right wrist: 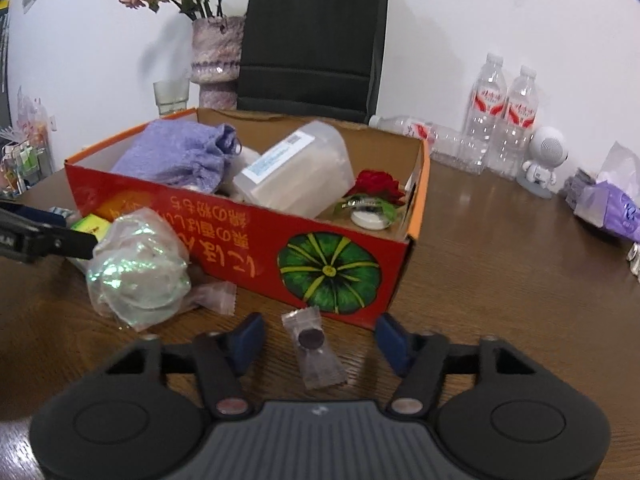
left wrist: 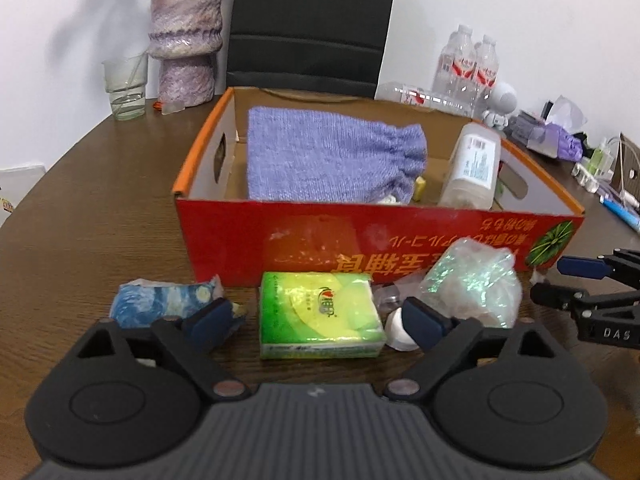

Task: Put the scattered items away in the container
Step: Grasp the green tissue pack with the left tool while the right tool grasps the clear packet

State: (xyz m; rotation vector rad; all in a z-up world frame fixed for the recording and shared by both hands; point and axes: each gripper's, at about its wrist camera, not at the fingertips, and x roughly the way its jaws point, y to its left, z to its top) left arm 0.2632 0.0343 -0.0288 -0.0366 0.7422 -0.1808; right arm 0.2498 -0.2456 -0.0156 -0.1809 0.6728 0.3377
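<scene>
A red cardboard box (left wrist: 224,240) (right wrist: 224,240) stands on the brown table, holding a purple knit pouch (left wrist: 328,156), a clear plastic jar (left wrist: 472,164) and a red rose (right wrist: 376,186). In front of it lie a green tissue pack (left wrist: 320,316), a blue printed packet (left wrist: 164,304), a clear iridescent bag (left wrist: 476,280) (right wrist: 138,272) and a small wrapped dark candy (right wrist: 314,346). My left gripper (left wrist: 316,322) is open, its fingers either side of the tissue pack. My right gripper (right wrist: 320,342) is open around the wrapped candy; it also shows in the left wrist view (left wrist: 560,280).
A purple vase (left wrist: 186,40), a glass (left wrist: 126,88) and a black bag (right wrist: 312,40) stand behind the box. Water bottles (right wrist: 504,116), a white robot figure (right wrist: 544,164) and a purple tissue pack (right wrist: 612,208) stand at the right.
</scene>
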